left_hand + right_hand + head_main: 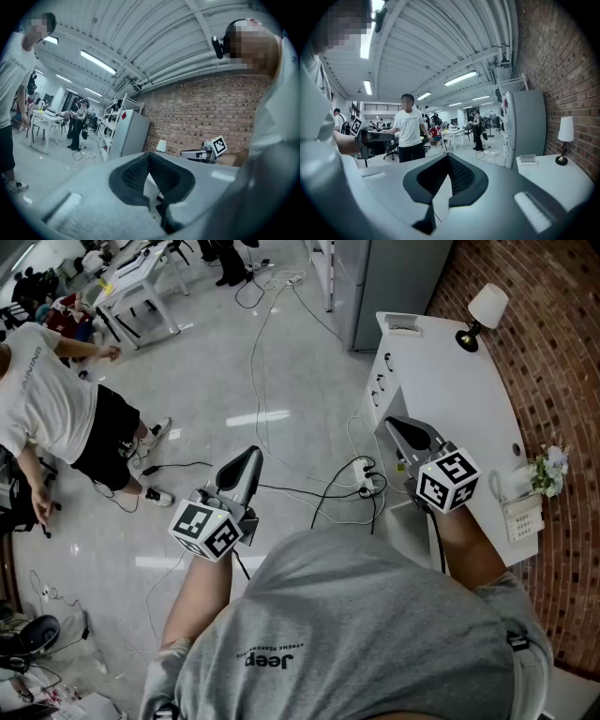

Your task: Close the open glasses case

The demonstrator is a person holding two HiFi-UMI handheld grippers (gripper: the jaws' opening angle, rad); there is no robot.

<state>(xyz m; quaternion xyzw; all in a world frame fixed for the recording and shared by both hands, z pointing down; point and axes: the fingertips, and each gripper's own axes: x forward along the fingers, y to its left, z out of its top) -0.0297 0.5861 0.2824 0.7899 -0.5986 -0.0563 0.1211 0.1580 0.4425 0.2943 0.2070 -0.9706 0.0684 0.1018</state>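
Note:
Both grippers are held in the air in front of the person, apart from each other. In the head view my left gripper hangs over the floor with its jaws shut and nothing between them. My right gripper hovers by the near edge of the white table, also shut and empty. The left gripper and the right gripper show closed jaws in their own views. A small pale box-like thing lies at the table's far end. I cannot tell whether it is the glasses case.
On the table stand a lamp, a small flower bunch and a white device. A power strip with cables lies on the floor beside the table. A person in a white T-shirt stands at left. A grey cabinet is behind the table.

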